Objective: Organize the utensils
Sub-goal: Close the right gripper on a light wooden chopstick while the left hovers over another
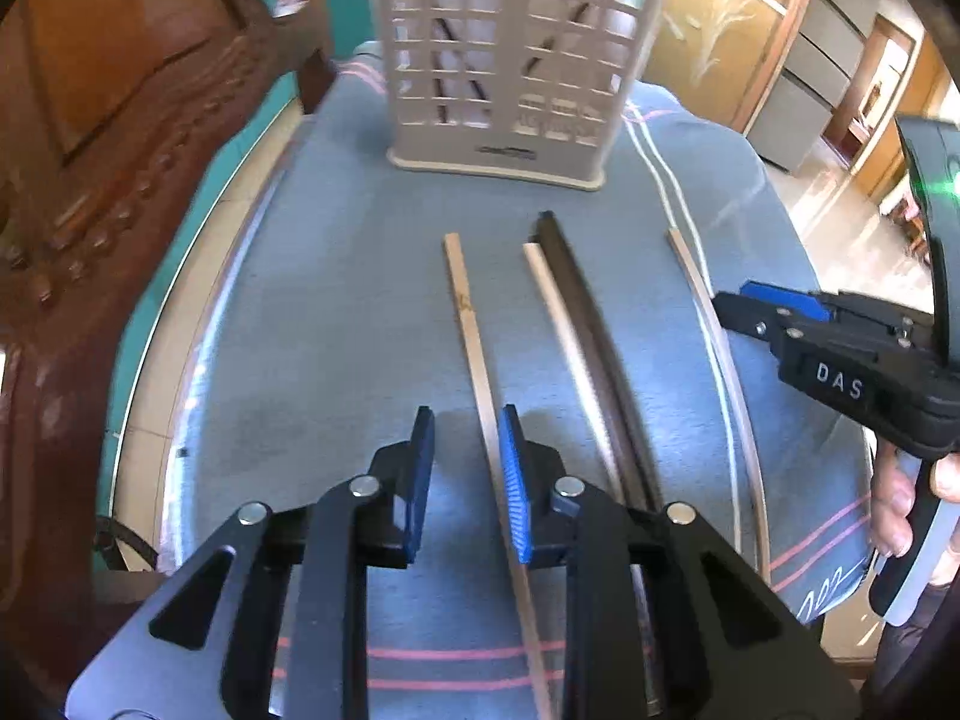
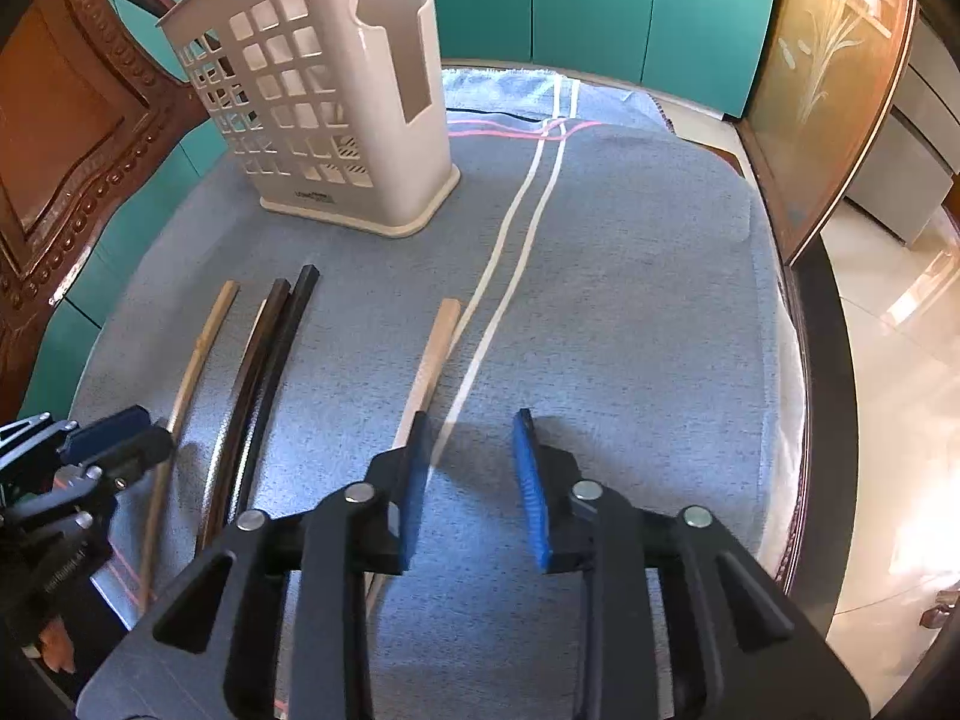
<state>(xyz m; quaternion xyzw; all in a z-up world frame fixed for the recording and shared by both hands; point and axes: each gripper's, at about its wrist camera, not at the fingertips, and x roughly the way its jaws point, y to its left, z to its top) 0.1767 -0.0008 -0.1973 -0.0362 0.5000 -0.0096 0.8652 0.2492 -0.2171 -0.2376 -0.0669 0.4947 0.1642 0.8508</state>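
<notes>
A beige perforated utensil holder (image 1: 498, 60) (image 2: 336, 108) stands at the far side of the blue cloth, with dark sticks showing through its holes. Several chopsticks lie lengthwise on the cloth. The left light wooden chopstick (image 1: 465, 312) runs between the jaws of my left gripper (image 1: 468, 480), close to its right pad; the jaws stand apart, so the gripper is open. A light and black pair (image 1: 576, 324) (image 2: 264, 372) lies to the right. The far-right light chopstick (image 1: 699, 282) (image 2: 435, 348) passes behind the left finger of my right gripper (image 2: 474, 480), which is open over bare cloth.
The blue cloth (image 2: 630, 300) with white and pink stripes covers a round table whose rim (image 2: 810, 360) shows at the right. Carved wooden furniture (image 1: 120, 150) stands left, teal cabinets (image 2: 600, 0) behind. A person's hand (image 1: 894, 510) holds the right gripper (image 1: 744, 303). The left gripper (image 2: 144, 432) shows at the left.
</notes>
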